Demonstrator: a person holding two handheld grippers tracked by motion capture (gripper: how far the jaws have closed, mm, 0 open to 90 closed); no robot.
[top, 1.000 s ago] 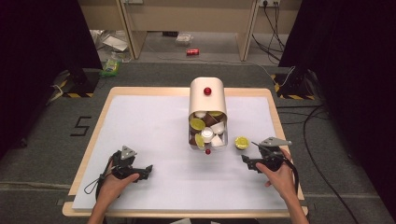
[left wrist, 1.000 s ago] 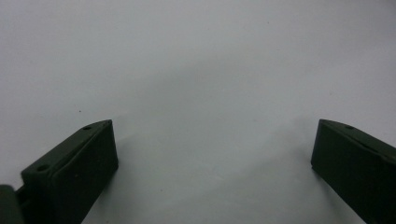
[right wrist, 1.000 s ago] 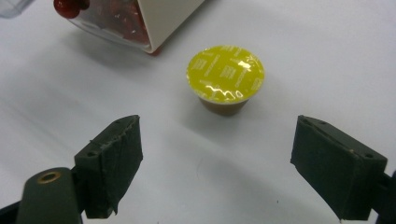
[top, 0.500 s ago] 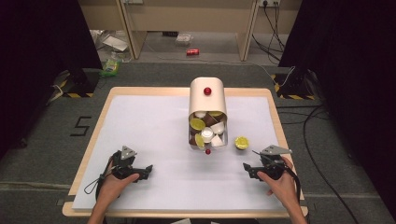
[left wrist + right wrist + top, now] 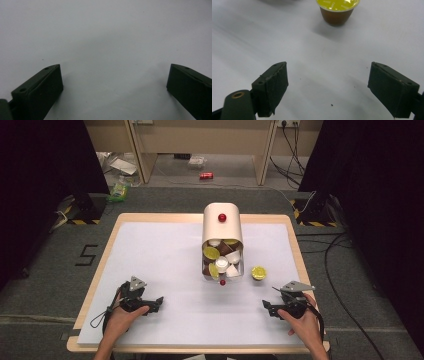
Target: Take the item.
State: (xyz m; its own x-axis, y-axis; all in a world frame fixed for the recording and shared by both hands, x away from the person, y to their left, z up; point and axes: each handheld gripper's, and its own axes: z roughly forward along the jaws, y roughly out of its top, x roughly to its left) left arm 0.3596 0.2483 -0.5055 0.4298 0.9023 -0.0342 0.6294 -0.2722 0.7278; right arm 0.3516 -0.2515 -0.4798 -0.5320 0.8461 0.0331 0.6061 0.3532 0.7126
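Many capsules inside tipped canister

Black two-jaw left gripper, right gripper (grey three-cornered plates), trailing black cables

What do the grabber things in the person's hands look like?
Both are black. The left gripper and the right gripper each carry a grey three-cornered plate on top and trail a dark cable. Each has two chunky black jaws, block-shaped with small screw holes. No sleeves show on the forearms.
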